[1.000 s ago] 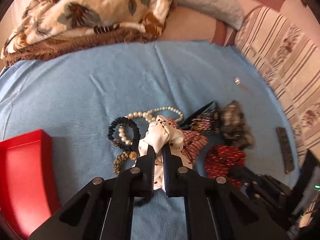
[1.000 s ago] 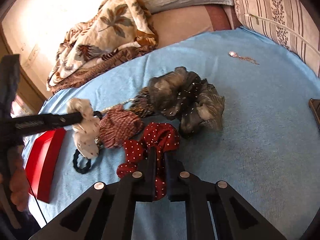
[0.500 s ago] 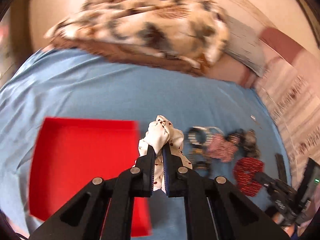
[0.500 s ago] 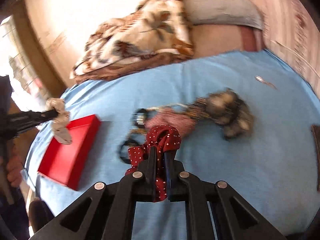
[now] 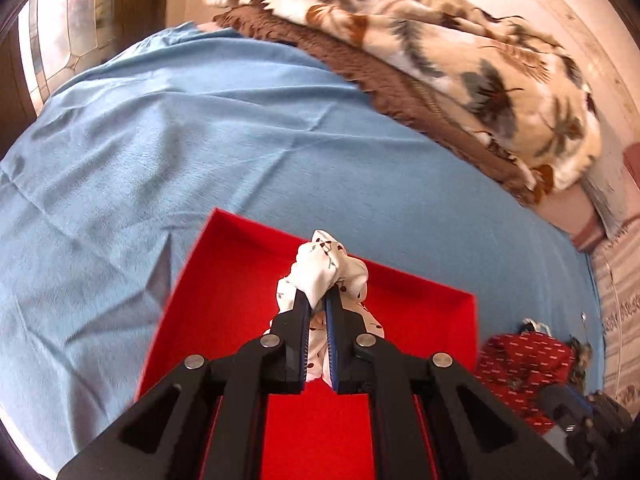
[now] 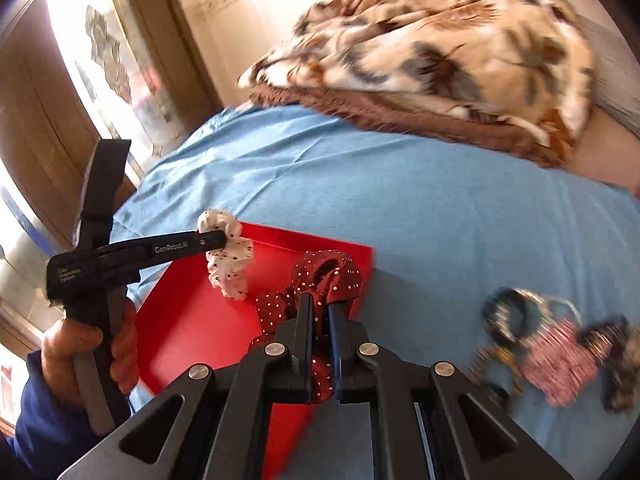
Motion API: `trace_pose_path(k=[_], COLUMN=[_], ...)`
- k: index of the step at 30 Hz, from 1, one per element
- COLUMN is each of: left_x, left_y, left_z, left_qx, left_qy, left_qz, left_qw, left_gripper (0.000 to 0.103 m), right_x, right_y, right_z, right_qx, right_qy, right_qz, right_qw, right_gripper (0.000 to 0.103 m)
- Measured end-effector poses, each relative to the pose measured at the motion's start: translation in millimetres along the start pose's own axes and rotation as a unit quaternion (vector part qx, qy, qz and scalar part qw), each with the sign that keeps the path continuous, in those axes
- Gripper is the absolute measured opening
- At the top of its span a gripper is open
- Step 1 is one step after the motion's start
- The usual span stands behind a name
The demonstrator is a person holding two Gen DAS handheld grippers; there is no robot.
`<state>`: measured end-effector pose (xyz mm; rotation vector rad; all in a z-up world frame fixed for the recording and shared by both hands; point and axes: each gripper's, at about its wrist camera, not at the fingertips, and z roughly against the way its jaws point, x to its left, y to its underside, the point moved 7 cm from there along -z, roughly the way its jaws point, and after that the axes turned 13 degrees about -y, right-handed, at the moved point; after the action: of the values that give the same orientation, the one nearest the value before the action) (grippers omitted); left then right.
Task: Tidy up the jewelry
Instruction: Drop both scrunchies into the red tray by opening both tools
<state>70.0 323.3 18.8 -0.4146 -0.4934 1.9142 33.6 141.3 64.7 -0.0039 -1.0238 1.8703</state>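
L gripper (image 5: 316, 304) is pinched tight on the white scrunchie (image 5: 326, 266), fingers nearly together w/ cloth bunched between them. The scrunchie hangs over the red tray (image 5: 240, 300), off its floor, toward the tray's far side in the left wrist view. From the right wrist view the same gripper (image 6: 218, 240) comes in from the left, held by the person's hand (image 6: 80, 354), and the scrunchie (image 6: 230, 258) dangles above the tray's (image 6: 192, 328) far-left part; can't tell if its lowest edge touches the tray.

R gripper (image 6: 319, 304) is clamped on the red dotted scrunchie (image 6: 332, 272), cloth squeezed between the fingers and looping out past the tips. It sits over the tray's right edge, near the far-right corner, lifted. In the left wrist view that red scrunchie (image 5: 524, 360) shows at lower right, just beyond the tray's right wall, w/ the R gripper body below it at frame edge.

Rest of the pile (image 6: 552, 352) lies on the blue sheet (image 6: 400, 184) to the right of the tray, well apart from it: dark hair ties, a pink patterned scrunchie, darker bits, all blurred. Sheet (image 5: 200, 120) is wrinkled. A floral blanket (image 5: 460, 52) is heaped at the far side of the bed, brown underside showing; also seen in the right view (image 6: 440, 60).
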Motion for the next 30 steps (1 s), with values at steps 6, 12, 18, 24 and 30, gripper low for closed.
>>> trace_pose_path(k=[6,12,18,24,30], left_x=[14,19,26,68,88], left_y=[-7,-11,-4,0,18], left_z=[-15,6,31,18,-13], left_qx=[0.009,-0.007,-0.032,-0.02,0.042], left_qy=[-0.036,0.016,0.03,-0.069,-0.101], left_qz=[0.01,0.035,0.036,0.056,0.046], left_qw=[0.9993,0.9993,0.9984,0.9958,0.9929], left_gripper=[0.015,0.057,0.059,0.059,0.054], right_x=[-6,-6,-6,-16,-27], right_y=[-8,-8,-4,32,39], right_z=[-70,-89,-39,-42,-61], right_qx=[0.049,0.066,0.024,0.068,0.09], right_qy=[0.003,0.021,0.06,0.118,0.135], right_qz=[-0.003,0.01,0.024,0.03,0.009], right_qw=[0.999,0.998,0.998,0.99,0.987], right_gripper=[0.008,0.045,0.072,0.058,0.018])
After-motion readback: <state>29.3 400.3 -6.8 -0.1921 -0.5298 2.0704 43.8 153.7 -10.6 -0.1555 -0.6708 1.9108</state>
